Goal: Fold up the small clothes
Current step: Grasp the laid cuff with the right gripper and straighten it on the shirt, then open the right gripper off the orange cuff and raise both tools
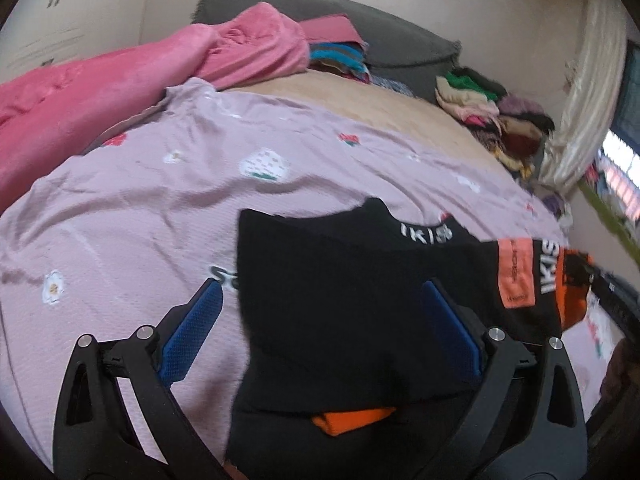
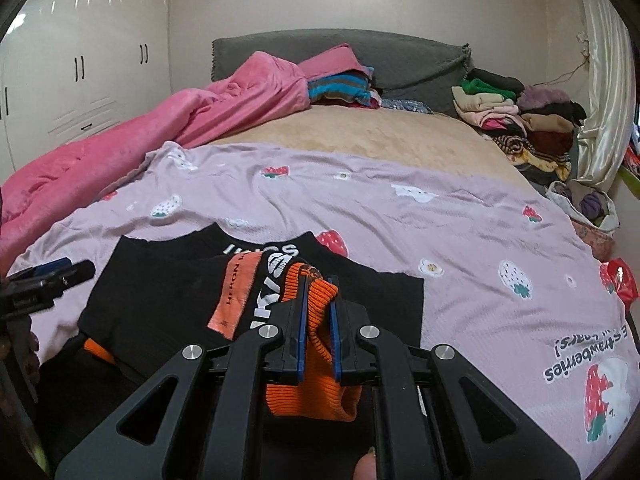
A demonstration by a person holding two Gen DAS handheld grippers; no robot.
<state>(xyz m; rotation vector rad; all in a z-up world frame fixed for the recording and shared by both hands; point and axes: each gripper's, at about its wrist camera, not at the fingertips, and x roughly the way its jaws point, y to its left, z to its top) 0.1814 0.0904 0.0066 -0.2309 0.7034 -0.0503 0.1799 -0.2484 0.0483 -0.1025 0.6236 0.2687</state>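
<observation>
The black garment (image 2: pixel 168 304) lies partly folded on the lilac strawberry sheet (image 2: pixel 400 220), at the sheet's near edge and well short of the grey headboard (image 2: pixel 340 52) end. The right gripper (image 2: pixel 318 320) has its jaws narrowed onto the garment's orange ribbed cuff (image 2: pixel 316 344), pinching it so the sleeve can, I judge, be carried across the body for a fold; the cuff bunches between the pads and hangs below them. The left gripper (image 1: pixel 320 332) has its jaws spread wide, holding nothing, over the garment's side away from the cuff, likely ready to pin or smooth the cloth. The garment's long axis seems to run across the sheet's near edge, though folds make this uncertain; the sleeve with its orange patch (image 2: pixel 236 296) points from the cuff obliquely toward the headboard.
</observation>
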